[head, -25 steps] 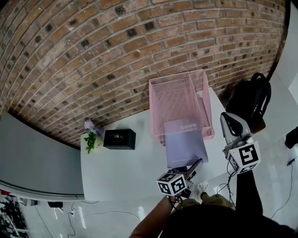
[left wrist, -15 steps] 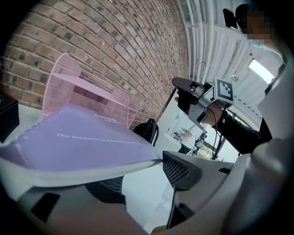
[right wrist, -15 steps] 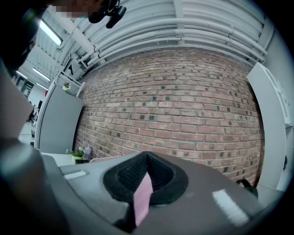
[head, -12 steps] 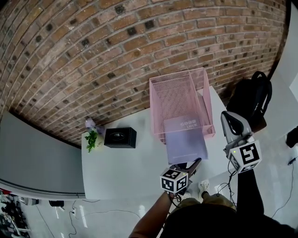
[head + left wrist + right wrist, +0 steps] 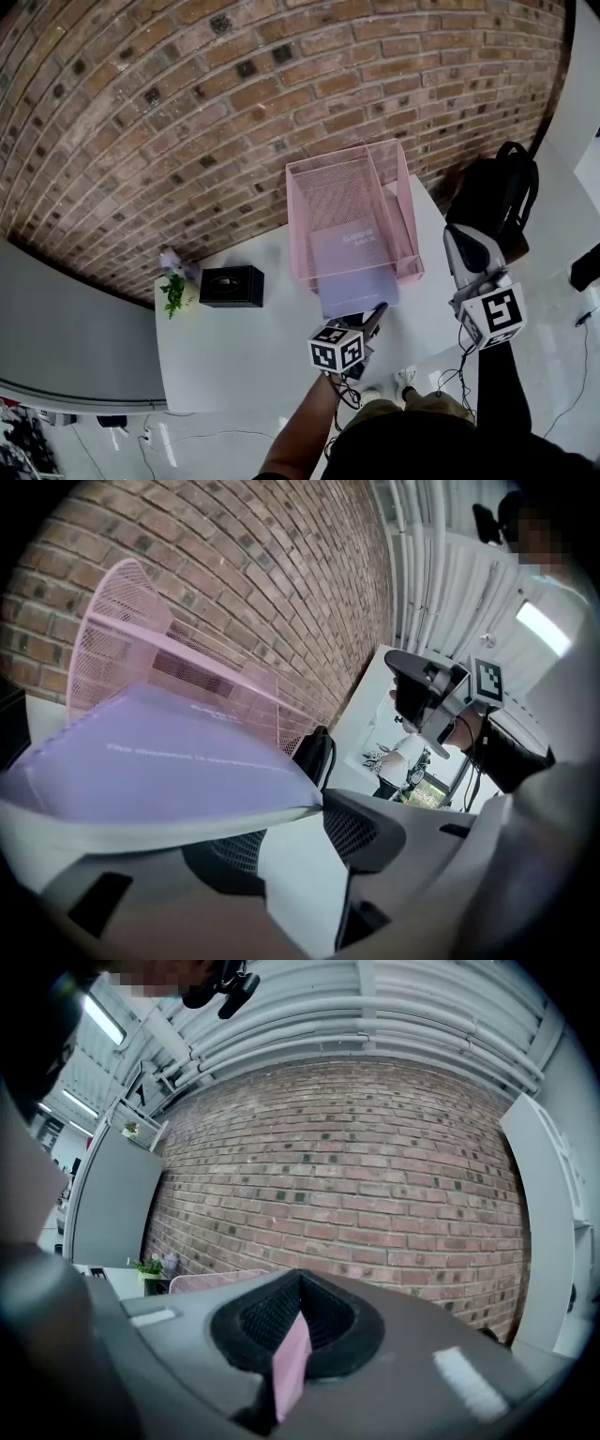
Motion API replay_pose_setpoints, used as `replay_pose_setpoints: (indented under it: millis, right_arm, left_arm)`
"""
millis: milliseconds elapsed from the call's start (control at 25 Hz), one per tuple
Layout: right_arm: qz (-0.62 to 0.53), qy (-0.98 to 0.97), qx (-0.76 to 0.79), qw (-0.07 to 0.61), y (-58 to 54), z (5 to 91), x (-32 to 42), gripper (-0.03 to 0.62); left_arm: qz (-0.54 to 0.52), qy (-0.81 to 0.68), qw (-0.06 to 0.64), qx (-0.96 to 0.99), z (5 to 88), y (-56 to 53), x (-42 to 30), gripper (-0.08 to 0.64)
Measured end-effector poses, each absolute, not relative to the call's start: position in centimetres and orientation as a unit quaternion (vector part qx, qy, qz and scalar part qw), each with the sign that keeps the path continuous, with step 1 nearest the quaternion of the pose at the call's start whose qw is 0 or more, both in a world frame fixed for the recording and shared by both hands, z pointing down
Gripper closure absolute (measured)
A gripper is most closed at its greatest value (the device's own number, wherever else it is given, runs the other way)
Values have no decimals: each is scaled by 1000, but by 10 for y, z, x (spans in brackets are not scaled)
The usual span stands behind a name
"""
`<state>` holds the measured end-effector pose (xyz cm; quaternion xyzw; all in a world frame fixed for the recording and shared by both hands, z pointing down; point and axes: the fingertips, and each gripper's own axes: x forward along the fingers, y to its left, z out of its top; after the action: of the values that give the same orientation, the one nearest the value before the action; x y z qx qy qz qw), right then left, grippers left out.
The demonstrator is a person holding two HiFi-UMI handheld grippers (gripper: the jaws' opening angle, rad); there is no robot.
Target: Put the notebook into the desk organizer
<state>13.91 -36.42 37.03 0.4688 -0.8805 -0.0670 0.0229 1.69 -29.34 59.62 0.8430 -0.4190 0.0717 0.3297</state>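
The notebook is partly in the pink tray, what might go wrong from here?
The notebook juts out the pink tray's front; pushed askew, it may jam on a mesh side. The left tongs, whose jaws have just been closing with only its near corner between them, may let it twist or slip. The tray itself may slide.
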Motion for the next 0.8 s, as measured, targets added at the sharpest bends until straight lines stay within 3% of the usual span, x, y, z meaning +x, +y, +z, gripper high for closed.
replay_pose_setpoints:
  millis: [800]
  right_arm:
    - [-52, -886, 460, 38, -388, 384, 122, 592]
  left_arm:
    - [131, -471, 249, 836, 591, -359, -12, 313]
